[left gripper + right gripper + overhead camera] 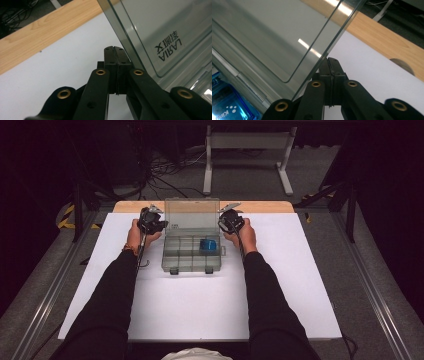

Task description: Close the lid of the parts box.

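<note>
jaws pressed together on both: left gripper [117,53] and right gripper [331,65] stand just beside either edge of the smoky lid [192,213], empty. the lid stands upright and open on the organizer box [191,253], mid white board [200,305]. lifting looks done; a blue packet [208,245] sits in one compartment. closing or filling may remain. wooden table edge [260,206] behind; nothing blocks.

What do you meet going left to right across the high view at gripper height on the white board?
Left gripper → open lid of the clear organiser box → right gripper.
</note>
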A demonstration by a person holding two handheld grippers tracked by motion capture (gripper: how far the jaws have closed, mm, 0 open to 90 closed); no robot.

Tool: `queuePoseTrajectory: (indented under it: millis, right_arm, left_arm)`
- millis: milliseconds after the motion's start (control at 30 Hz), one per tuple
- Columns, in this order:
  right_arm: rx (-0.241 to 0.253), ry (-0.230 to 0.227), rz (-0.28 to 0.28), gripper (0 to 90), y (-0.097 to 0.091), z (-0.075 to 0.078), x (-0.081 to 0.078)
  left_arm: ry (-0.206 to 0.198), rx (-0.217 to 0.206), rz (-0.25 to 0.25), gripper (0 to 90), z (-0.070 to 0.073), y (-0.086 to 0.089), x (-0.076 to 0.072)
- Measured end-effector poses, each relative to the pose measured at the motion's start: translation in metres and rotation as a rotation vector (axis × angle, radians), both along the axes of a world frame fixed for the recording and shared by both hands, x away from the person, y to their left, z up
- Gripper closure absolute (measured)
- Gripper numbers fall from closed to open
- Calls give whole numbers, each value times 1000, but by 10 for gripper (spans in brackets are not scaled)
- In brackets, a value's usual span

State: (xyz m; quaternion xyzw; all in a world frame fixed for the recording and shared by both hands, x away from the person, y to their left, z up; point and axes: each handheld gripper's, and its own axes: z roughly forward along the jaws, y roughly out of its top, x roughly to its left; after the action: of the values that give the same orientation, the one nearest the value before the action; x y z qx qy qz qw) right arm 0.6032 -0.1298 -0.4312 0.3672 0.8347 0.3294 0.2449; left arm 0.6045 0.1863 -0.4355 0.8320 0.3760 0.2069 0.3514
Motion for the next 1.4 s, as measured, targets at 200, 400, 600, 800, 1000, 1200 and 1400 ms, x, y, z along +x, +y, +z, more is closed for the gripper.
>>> queuePoseTrajectory:
  millis: [200, 400, 600, 800, 1000, 1200, 1400]
  right_arm:
    - [15, -53, -1, 900, 1, 9, -4]
    - [22, -95, -5, 900, 3, 19, -9]
    - [44, -121, -9, 900, 2, 27, -15]
    - [67, -155, -13, 900, 1, 35, -23]
    - [79, -176, -15, 900, 0, 42, -31]
    - [84, -191, -25, 900, 1, 47, -38]
    - [89, -205, -29, 900, 0, 51, -45]
  left_arm:
    - [-30, -15, 8, 896, 13, 1, -3]
    - [-61, -13, 16, 897, 27, -2, -10]
    - [-67, -2, 30, 896, 34, -4, -15]
    - [-92, -6, 49, 896, 46, -5, -24]
    - [-107, -7, 65, 897, 53, -6, -32]
    - [-130, 0, 76, 898, 62, -7, -39]
    - [-134, -15, 72, 898, 64, -7, -44]
